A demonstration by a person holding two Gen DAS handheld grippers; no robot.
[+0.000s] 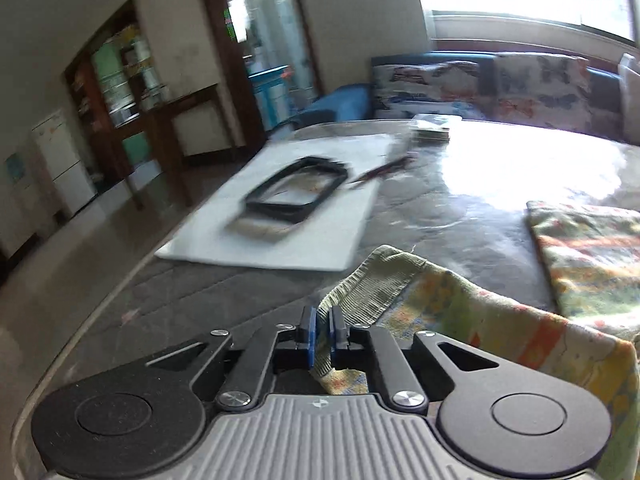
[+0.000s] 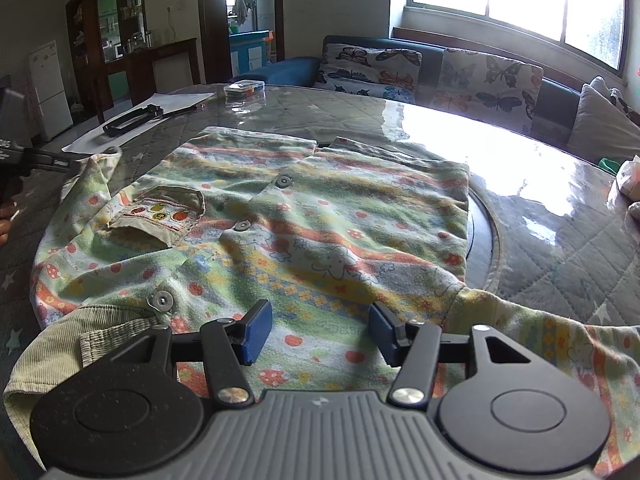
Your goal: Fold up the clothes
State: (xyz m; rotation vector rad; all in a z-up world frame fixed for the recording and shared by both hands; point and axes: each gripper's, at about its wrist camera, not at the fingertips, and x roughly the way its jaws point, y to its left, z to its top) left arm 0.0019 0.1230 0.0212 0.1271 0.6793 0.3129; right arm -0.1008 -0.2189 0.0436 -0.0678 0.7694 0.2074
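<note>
Looking across the round worktop (image 2: 560, 248), we are seeing the patterned child's shirt (image 2: 320, 216) lying front-up and filling most of the right wrist view. Its long axis is running from 6 o'clock, where the corduroy collar (image 2: 80, 344) is sitting nearest us, towards 12 o'clock, where the hem is ending; so the shirt is pointing hem-away, with the snap buttons (image 2: 242, 226) marching up the middle.

We are judging the fold as barely begun. The body is lying flat, and the right side edge is looking straight, perhaps already tucked under, though we cannot tell for certain. The sleeve at 4 o'clock is trailing loose over the worktop, and the sleeve at 9 o'clock (image 2: 96, 172) is being lifted off the surface. Both sleeve folds and the lengthwise fold are remaining.

The left tongs (image 1: 323, 326) are pinching the ribbed cuff (image 1: 368, 280) of that raised sleeve, pads nearly together with cloth between them. The right tongs (image 2: 318, 332) are hovering spread wide above the chest near the collar, gripping nothing.

Smaller still, the chest pocket (image 2: 160, 216) is sitting at 9 o'clock of the button line.
</note>
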